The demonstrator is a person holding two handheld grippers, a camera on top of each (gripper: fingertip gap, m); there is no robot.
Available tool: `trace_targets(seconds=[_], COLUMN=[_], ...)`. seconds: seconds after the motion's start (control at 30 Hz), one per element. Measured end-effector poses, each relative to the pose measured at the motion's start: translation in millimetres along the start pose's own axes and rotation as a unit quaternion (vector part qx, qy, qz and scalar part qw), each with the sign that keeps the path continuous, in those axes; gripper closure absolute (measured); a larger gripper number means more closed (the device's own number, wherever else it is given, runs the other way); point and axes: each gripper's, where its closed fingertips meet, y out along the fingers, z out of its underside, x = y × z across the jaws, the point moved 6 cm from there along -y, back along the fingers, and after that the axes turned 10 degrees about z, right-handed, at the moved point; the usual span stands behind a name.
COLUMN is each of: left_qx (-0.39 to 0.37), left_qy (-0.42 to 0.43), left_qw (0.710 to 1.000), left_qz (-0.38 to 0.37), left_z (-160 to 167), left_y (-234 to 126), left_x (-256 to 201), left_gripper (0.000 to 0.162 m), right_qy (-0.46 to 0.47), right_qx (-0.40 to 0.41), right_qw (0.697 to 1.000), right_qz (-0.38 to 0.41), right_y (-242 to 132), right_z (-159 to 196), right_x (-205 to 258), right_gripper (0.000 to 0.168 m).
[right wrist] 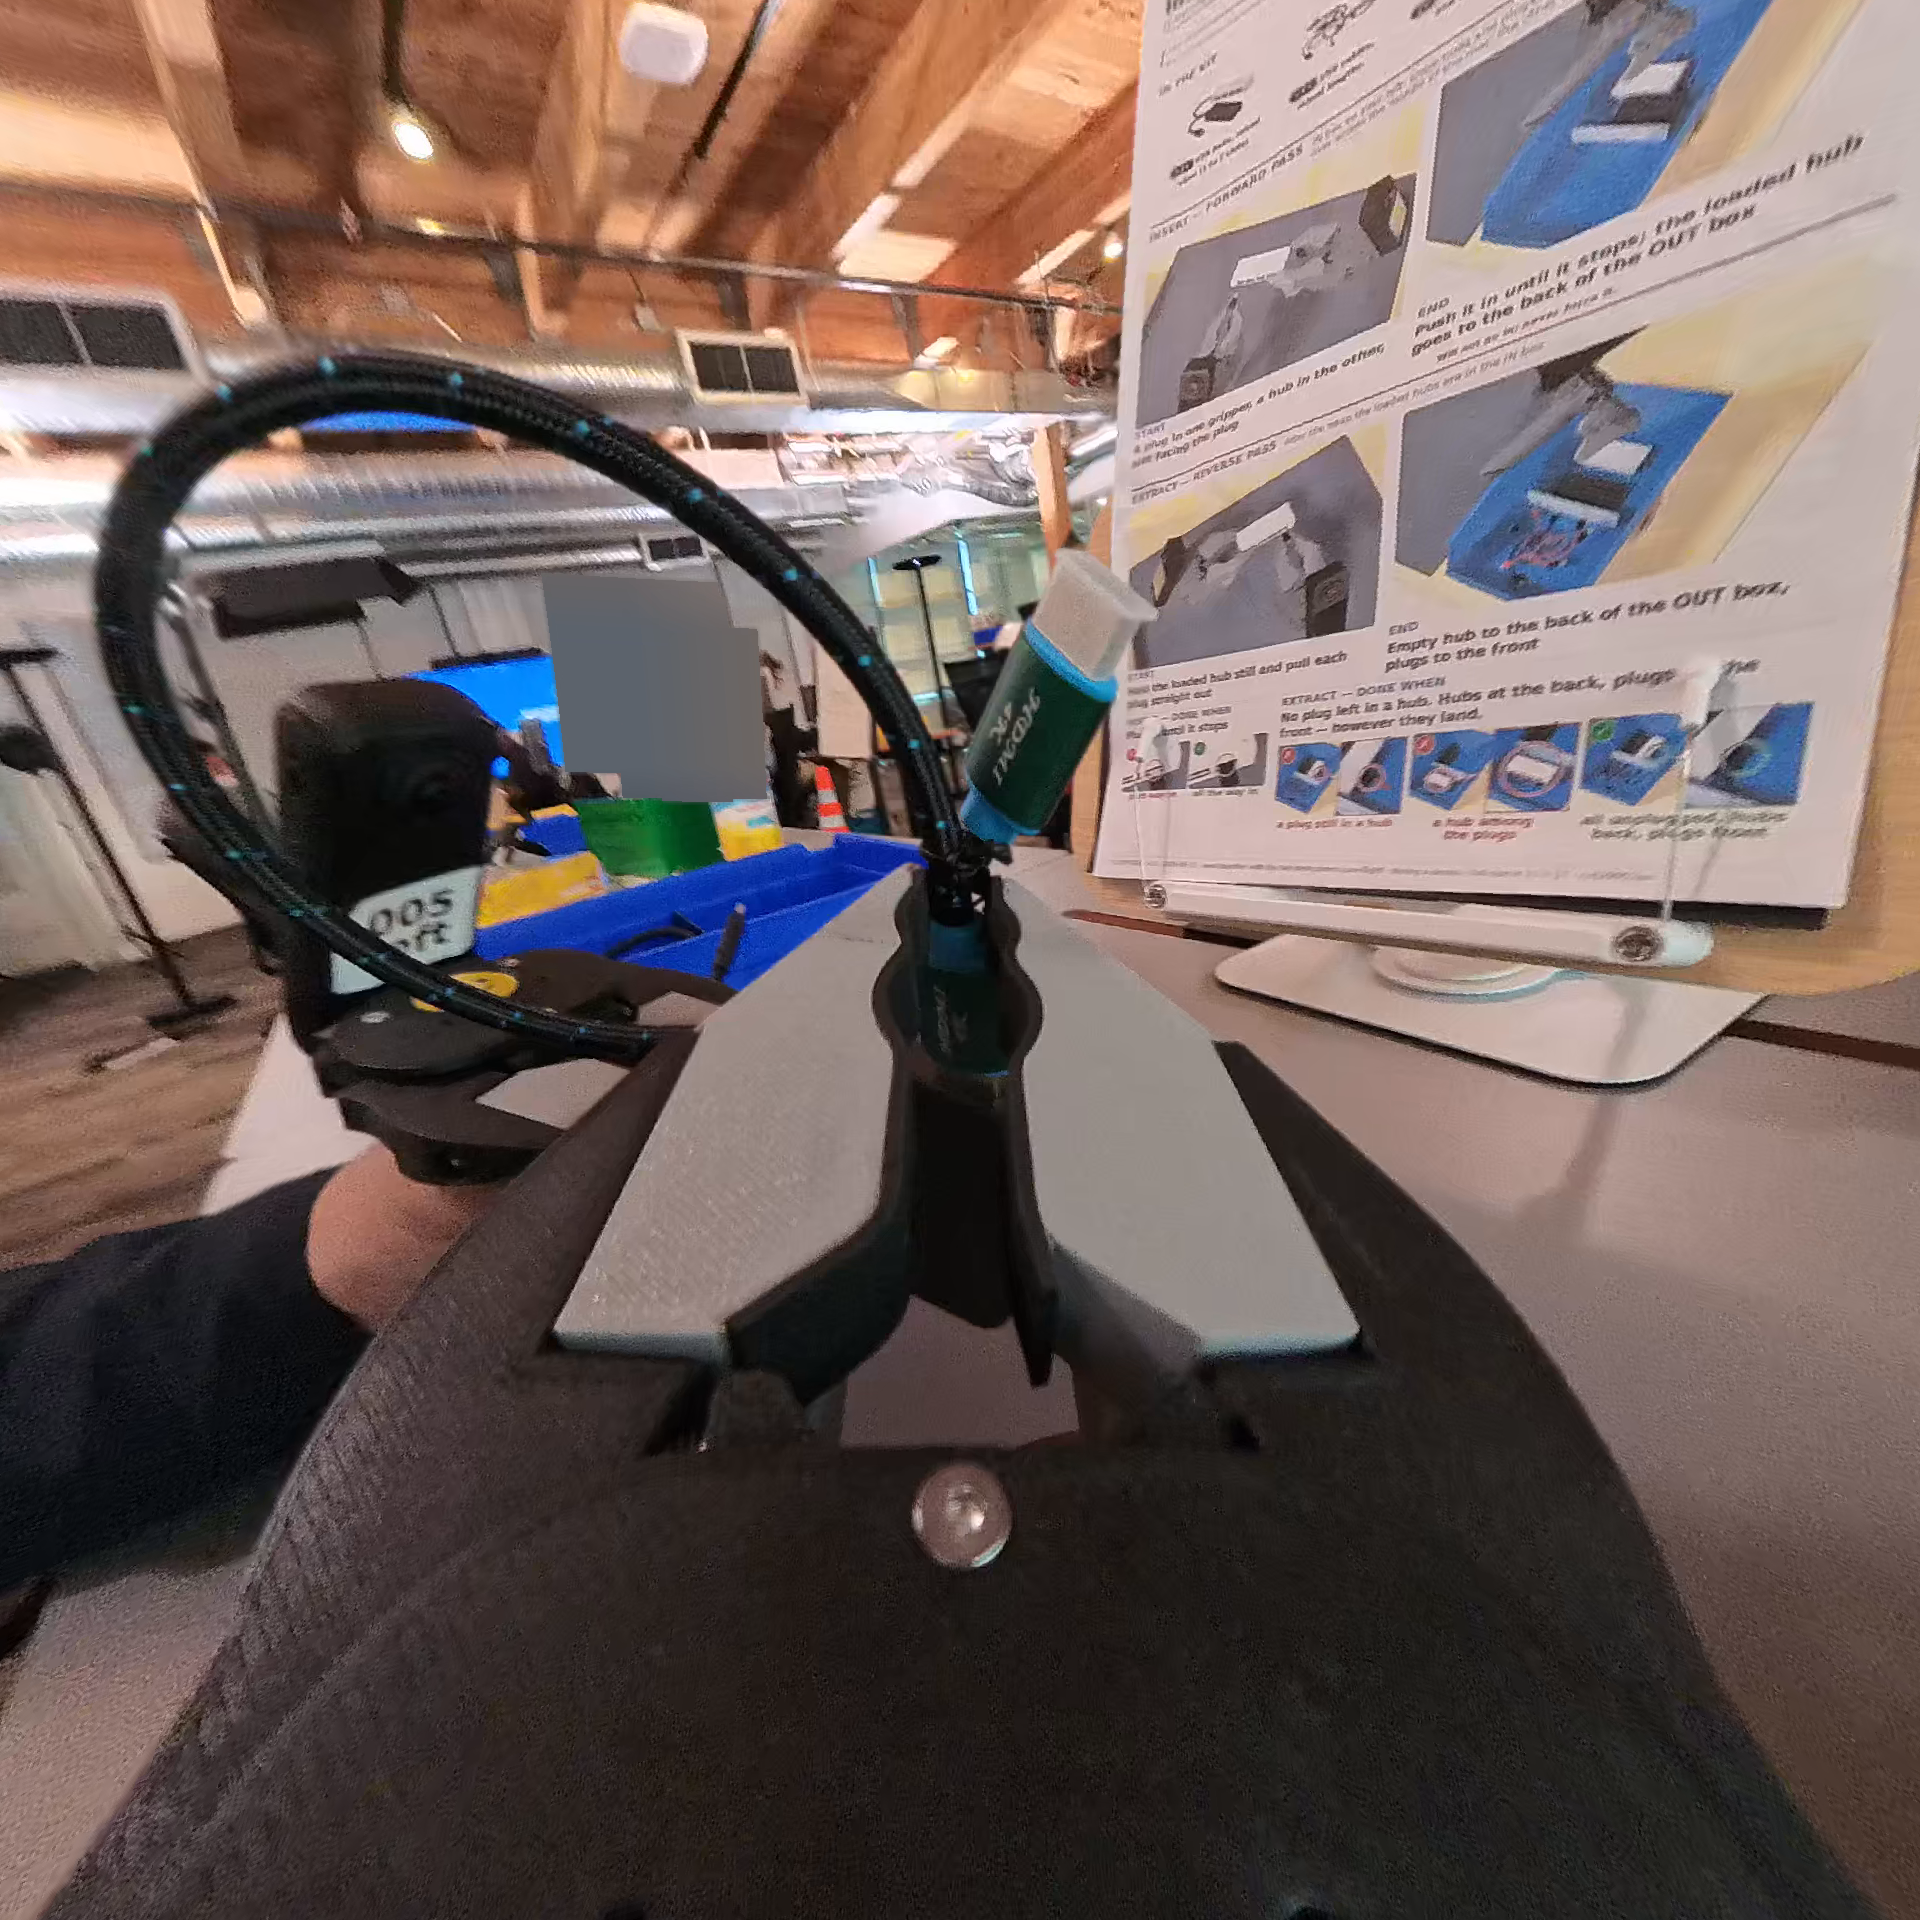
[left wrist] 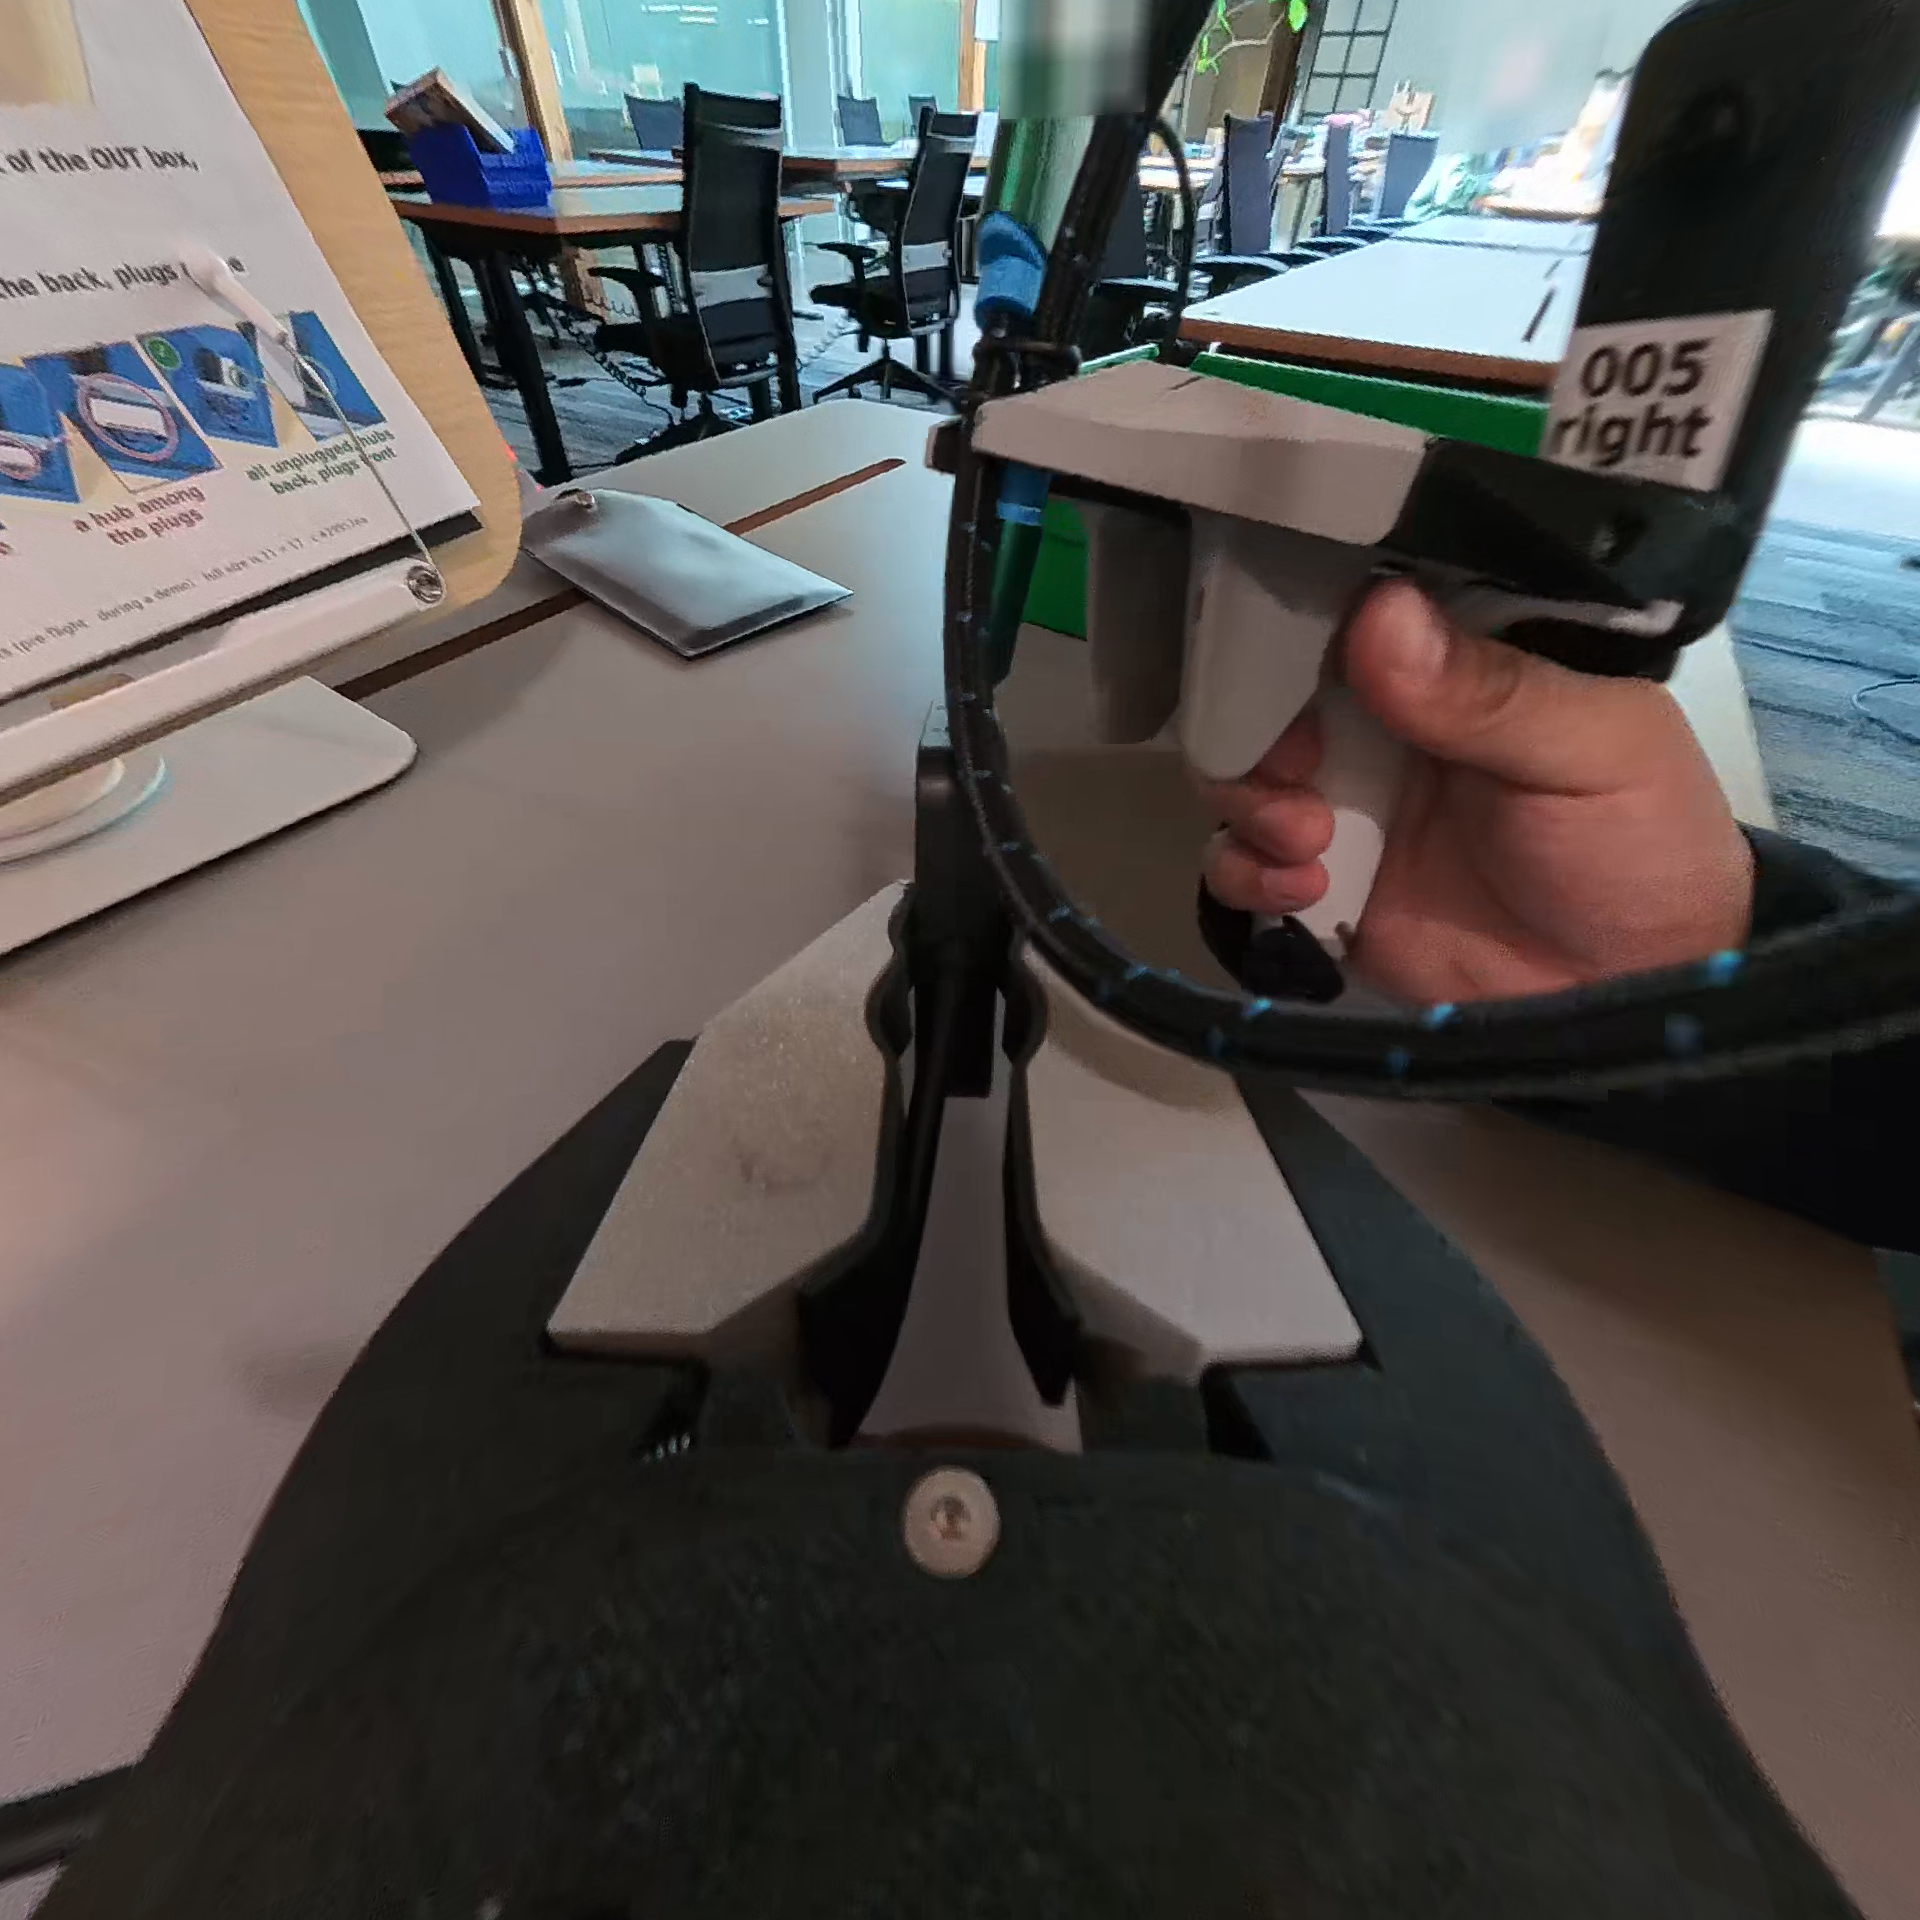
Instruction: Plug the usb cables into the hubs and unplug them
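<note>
My left gripper is shut on a black flat block that stands up between its fingers just above the grey table. My right gripper is shut on a green plug of a black braided cable. The cable loops up and left towards the left gripper's camera housing. A second green plug with a clear cap sticks up beyond the fingertips. In the left wrist view a hand holds the right gripper, and the cable curves in front of the block.
A printed instruction sheet stands on a white stand at the table's back; it also shows in the left wrist view. A grey pouch lies beside it. A green box and blue bins stand beyond.
</note>
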Motion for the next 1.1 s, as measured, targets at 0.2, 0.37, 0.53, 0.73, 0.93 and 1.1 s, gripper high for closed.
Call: trace_targets(seconds=[0.2, 0.37, 0.53, 0.73, 0.93, 1.1], left_qx=[0.025, 0.016, 0.001, 0.006, 0.007, 0.007], left_qy=[0.068, 0.053, 0.045, 0.083, 0.094, 0.118], left_qw=[0.996, 0.998, 0.998, 0.995, 0.993, 0.99], left_qz=[-0.049, -0.039, -0.037, -0.061, -0.067, -0.075], left_z=[-0.2, -0.1, -2.4, -4.0, -4.3, -7.1], left_y=[-1.0, -1.6, -3.2, -2.8, -4.6, -3.3], left_x=[-0.5, 0.0, -0.4, -3.2, -3.8, -8.6], left_gripper=[0.152, 0.152, 0.153, 0.153, 0.153, 0.153], right_qy=[0.065, 0.135, 0.196, 0.102, 0.059, -0.011], right_qx=[-0.004, -0.001, 0.0, 0.023, 0.046, 0.048], right_qw=[0.998, 0.99, 0.979, 0.994, 0.997, 0.999], right_qz=[-0.022, -0.047, -0.056, -0.002, 0.009, 0.022], right_y=[2.0, 2.4, 0.3, 2.2, 0.9, -5.6], right_z=[4.5, 7.6, 10.4, 3.9, 2.2, -2.5], right_x=[-1.8, -8.9, -18.8, -7.2, -4.7, -1.6], right_gripper=[0.16, 0.16, 0.161, 0.16, 0.16, 0.16])
